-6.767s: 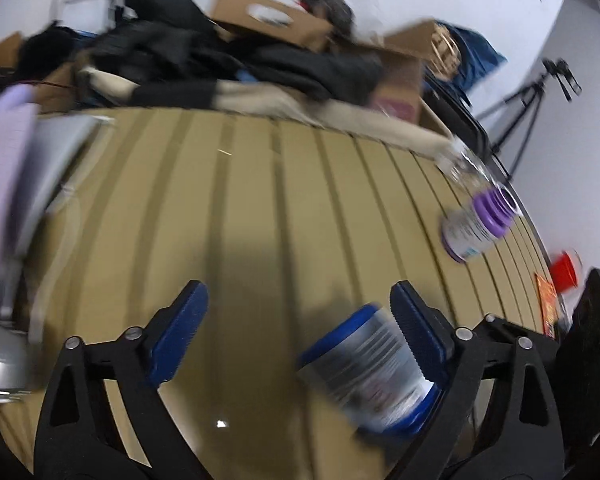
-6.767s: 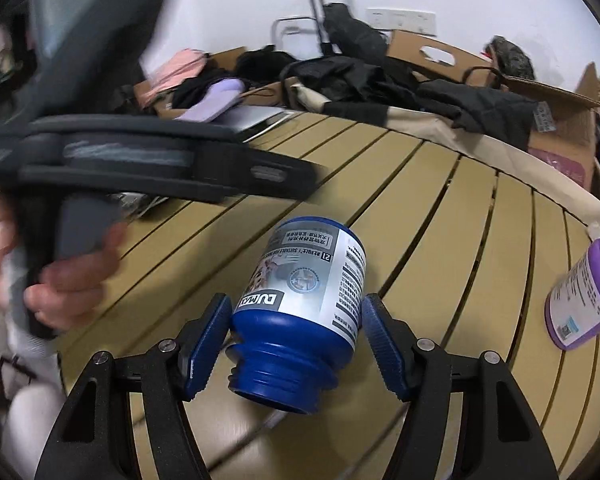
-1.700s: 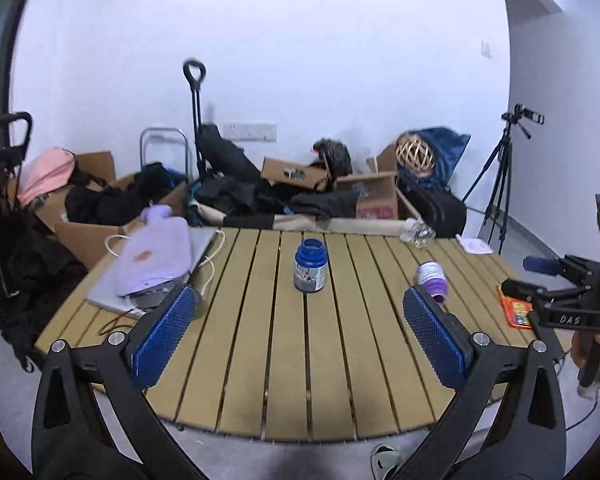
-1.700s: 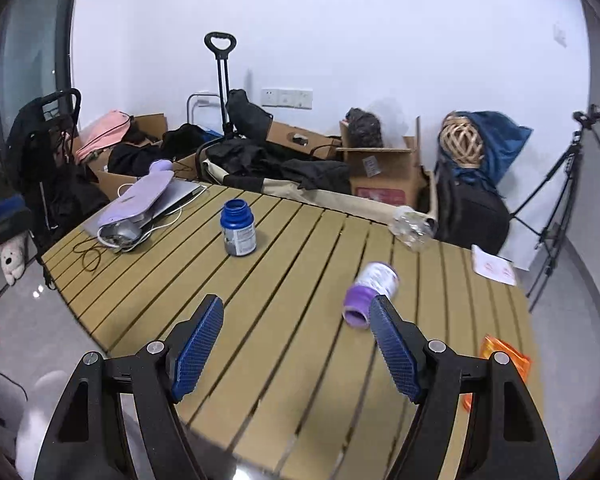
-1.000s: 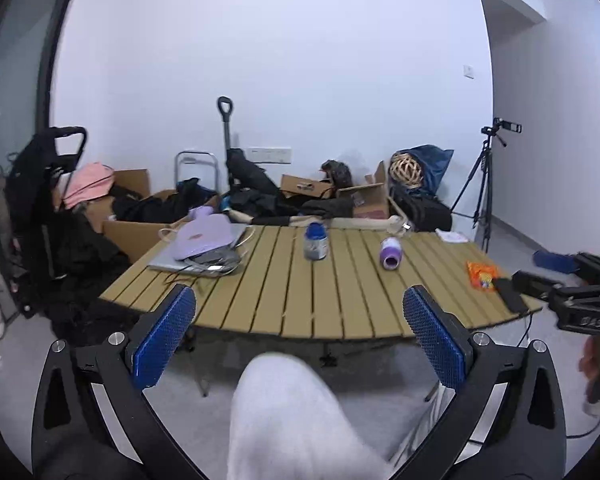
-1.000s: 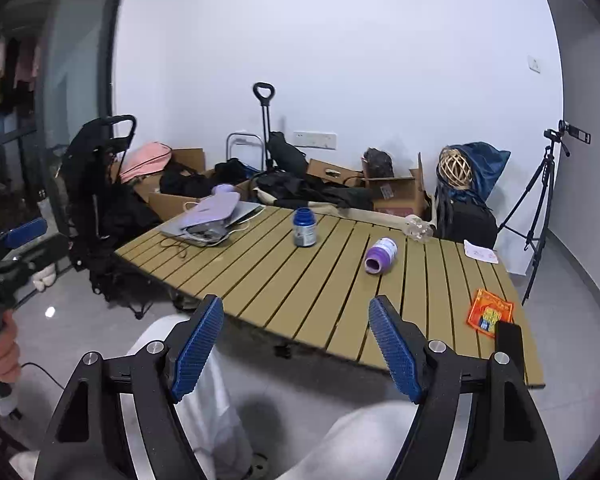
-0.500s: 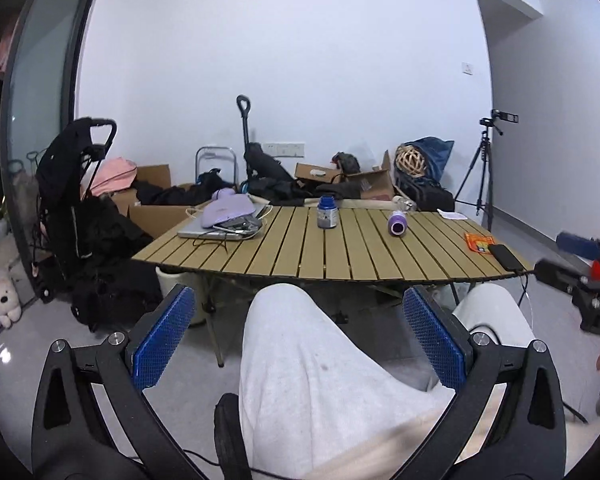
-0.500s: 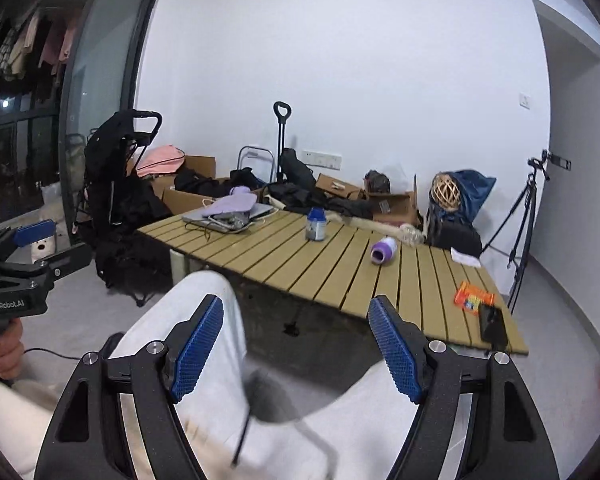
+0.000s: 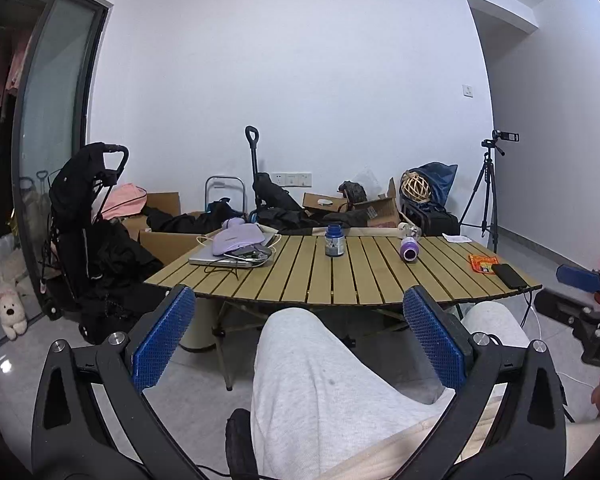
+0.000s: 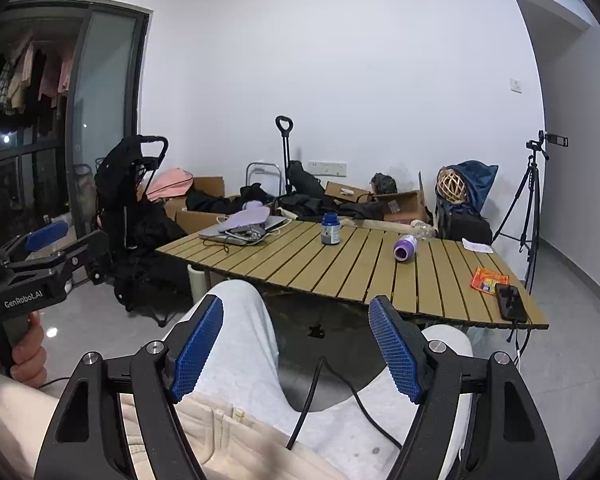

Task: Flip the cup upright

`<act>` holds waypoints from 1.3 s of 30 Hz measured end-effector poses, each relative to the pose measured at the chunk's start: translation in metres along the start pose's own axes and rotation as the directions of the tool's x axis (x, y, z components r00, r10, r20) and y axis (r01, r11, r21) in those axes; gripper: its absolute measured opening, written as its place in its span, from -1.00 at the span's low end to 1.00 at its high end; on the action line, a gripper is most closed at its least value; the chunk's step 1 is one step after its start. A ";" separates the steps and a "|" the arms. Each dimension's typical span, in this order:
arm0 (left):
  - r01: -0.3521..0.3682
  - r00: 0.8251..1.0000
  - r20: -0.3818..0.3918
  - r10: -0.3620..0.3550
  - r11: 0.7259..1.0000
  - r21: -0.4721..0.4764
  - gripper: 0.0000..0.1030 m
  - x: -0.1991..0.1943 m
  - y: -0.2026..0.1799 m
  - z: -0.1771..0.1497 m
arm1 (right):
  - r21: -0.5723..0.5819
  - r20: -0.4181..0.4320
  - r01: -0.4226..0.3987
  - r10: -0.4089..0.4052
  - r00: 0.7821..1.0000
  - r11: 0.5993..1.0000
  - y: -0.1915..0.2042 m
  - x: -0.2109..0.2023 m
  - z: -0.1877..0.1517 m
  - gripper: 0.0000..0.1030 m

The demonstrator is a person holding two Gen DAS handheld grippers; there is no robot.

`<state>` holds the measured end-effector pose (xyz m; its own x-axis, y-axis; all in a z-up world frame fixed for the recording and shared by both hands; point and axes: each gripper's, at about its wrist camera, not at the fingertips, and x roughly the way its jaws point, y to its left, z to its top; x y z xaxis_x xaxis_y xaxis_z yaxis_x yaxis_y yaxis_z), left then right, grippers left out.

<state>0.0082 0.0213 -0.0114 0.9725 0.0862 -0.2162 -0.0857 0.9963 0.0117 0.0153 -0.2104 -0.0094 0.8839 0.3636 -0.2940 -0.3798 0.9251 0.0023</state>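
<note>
Left wrist view shows the left claw (image 9: 298, 334) hanging wide apart over the person's grey sweatpants knees (image 9: 300, 344), gripping nothing, well back from the slatted wooden folding worktop (image 9: 340, 280). Right wrist view, same deal: the right claw (image 10: 296, 344) is spread and empty above the lap, with a black cable (image 10: 320, 384) trailing down between the legs.

Way out on the worktop stands the blue-capped jar-like cup with a grey label (image 9: 335, 241), upright on its base, around the middle of the far half. Off to its right the purple-capped bottle (image 9: 408, 249) lies on its side, apart from the cup. Far left corner has a silver laptop (image 9: 216, 260) with a lavender pouch (image 9: 238, 239) and some cables piled on top. Near the right edge you've got an orange packet (image 9: 483, 262) and a black phone (image 9: 509, 274) just beside it.

Behind the worktop it's a pile of cardboard boxes (image 9: 372, 210) and dark clothes against the white wall. A black stroller (image 9: 86, 216) stands at left and a camera tripod (image 9: 486, 192) at far right.
</note>
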 end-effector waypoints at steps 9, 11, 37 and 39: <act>0.001 1.000 0.016 -0.001 1.000 -0.007 1.00 -0.003 0.000 0.001 | -0.007 0.007 -0.007 0.007 1.000 1.000 0.005 -0.001 0.001 0.56; 0.001 1.000 0.017 -0.001 1.000 -0.006 1.00 -0.004 0.001 0.001 | -0.013 0.010 -0.007 0.008 1.000 1.000 0.006 -0.002 0.001 0.56; 0.002 1.000 0.015 -0.002 1.000 -0.006 1.00 -0.004 0.001 0.000 | -0.028 0.008 -0.007 0.008 1.000 1.000 0.012 -0.003 0.000 0.56; 0.002 1.000 0.015 -0.002 1.000 -0.007 1.00 -0.004 0.001 -0.001 | -0.027 0.007 -0.009 0.009 1.000 1.000 0.011 -0.003 0.000 0.56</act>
<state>0.0040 0.0220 -0.0111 0.9758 0.0845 -0.2017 -0.0855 0.9963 0.0041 0.0083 -0.2010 -0.0086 0.8824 0.3725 -0.2873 -0.3946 0.9186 -0.0209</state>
